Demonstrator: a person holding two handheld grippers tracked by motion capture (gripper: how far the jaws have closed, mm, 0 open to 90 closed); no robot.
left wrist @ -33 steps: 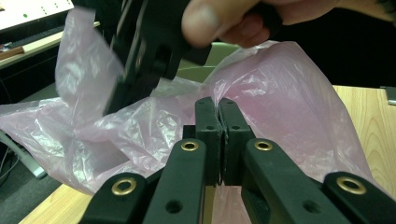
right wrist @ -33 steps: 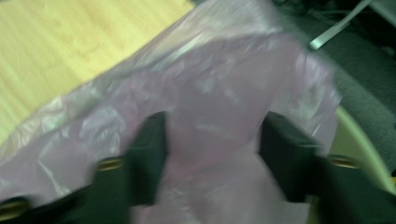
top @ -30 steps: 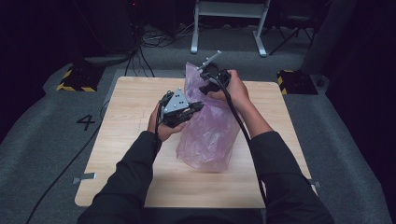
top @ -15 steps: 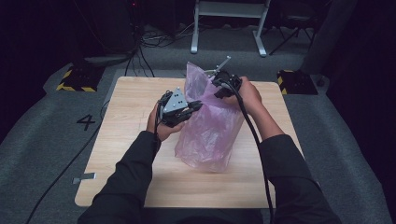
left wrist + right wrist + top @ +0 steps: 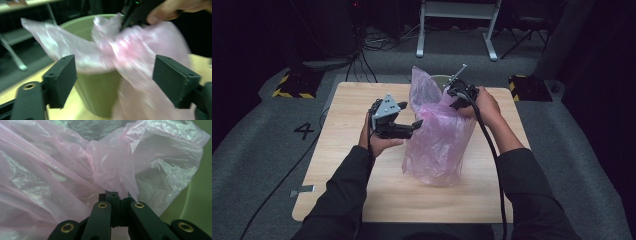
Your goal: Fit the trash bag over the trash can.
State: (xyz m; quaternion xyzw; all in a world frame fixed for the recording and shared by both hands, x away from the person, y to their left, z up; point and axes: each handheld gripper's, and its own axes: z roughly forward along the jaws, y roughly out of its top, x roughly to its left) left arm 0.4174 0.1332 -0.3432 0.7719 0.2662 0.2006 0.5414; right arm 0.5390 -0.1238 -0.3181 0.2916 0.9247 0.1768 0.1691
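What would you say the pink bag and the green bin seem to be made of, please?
Pink bag: thin plastic film, it seems; translucent, glossy and crinkled. Green bin: probably moulded plastic; smooth, even matte wall, though blur leaves this open.

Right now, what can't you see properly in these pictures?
- High view: most of the green bin, covered by the pink bag.
- Left tool view: the pink bag is blurred; the right tool is cut off by the top edge.
- Right tool view: the bin's inside, hidden behind bag folds.
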